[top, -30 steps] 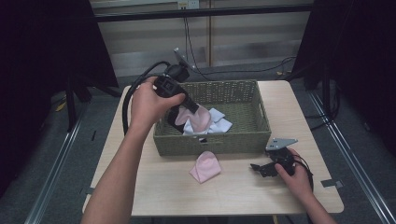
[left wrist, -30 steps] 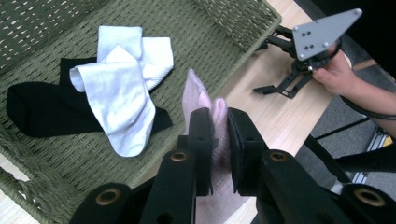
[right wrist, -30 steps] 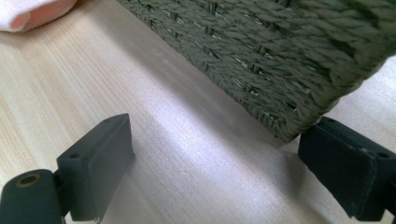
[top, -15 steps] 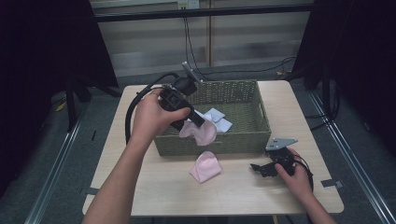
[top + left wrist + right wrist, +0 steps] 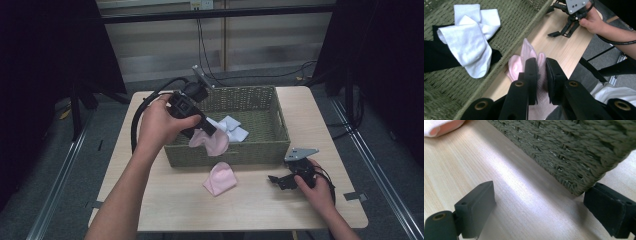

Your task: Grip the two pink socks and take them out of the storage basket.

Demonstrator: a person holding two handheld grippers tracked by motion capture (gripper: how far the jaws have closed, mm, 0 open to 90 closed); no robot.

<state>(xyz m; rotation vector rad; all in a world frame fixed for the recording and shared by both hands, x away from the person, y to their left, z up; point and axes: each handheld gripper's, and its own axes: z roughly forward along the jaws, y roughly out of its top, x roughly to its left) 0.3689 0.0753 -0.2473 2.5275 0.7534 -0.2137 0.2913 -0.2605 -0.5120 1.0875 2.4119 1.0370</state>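
My left gripper (image 5: 207, 131) is shut on a pink sock (image 5: 214, 143) and holds it over the near wall of a green woven basket (image 5: 225, 155). In the left gripper view the sock (image 5: 529, 50) sticks out between the closed jaws of the left gripper (image 5: 541, 65). A second pink sock (image 5: 220, 178) lies on the table in front of the basket. White socks (image 5: 233, 127) lie inside it. My right gripper (image 5: 276, 181) rests open on the table near the basket's right front corner (image 5: 564, 147), with nothing between its fingers (image 5: 477, 207).
The wooden table (image 5: 165, 210) has bare room to the left of the fallen sock and along its near edge. Black cloth (image 5: 439, 57) lies under the white socks (image 5: 466, 42) in the basket. A thick black cable (image 5: 140, 117) loops from the left gripper.
The left gripper has lifted the pink sock out of the basket and brought it toward the near wall. The right gripper has stayed in place.
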